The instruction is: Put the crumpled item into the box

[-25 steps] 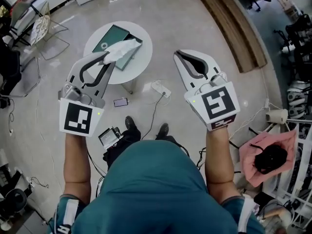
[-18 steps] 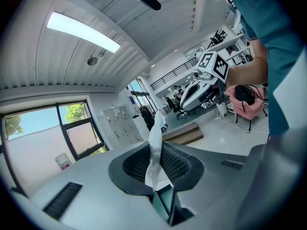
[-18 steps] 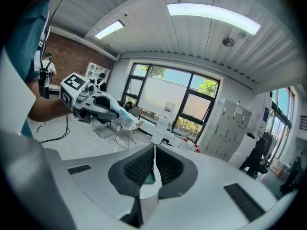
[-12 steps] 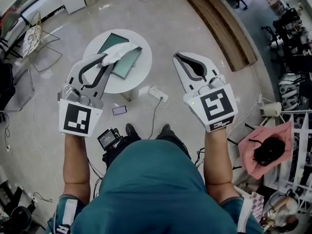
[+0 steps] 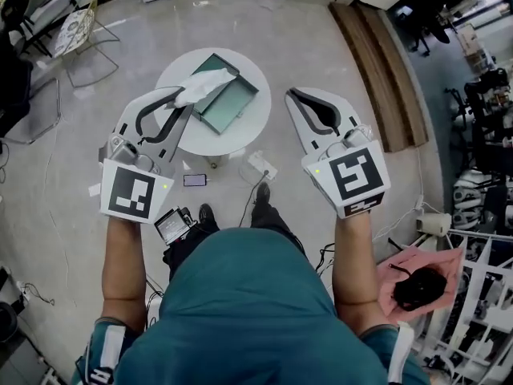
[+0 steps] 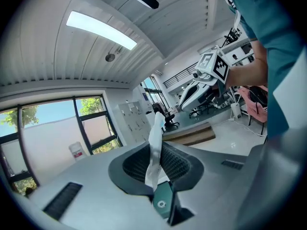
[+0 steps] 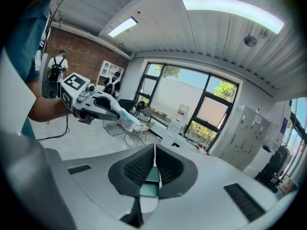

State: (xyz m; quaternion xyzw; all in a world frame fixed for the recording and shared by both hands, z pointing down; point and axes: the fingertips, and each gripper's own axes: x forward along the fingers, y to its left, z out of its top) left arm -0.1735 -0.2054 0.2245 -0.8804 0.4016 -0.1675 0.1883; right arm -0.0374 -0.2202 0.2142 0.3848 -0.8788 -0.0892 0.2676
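Here, the left claw [image 5: 179,96] pinches the crumpled item [image 5: 205,83] above the left edge of the desk [image 5: 240,141], near the green box [image 5: 234,103]. The right claw [image 5: 293,95] hangs closed and empty. Risk: if the thin pinch slips, the item drops outside the box.

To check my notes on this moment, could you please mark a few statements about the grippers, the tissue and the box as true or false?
1. The left gripper is clamped on the crumpled white tissue. True.
2. The tissue already lies inside the green box. False: it is pinched in the left gripper's jaws, by the box's near corner.
3. The right gripper holds a second tissue. False: its jaws are together with nothing between them.
4. The green box sits open on a round white table. True.
5. A phone lies on the table beside the box. False: it lies on the floor near the table's base.
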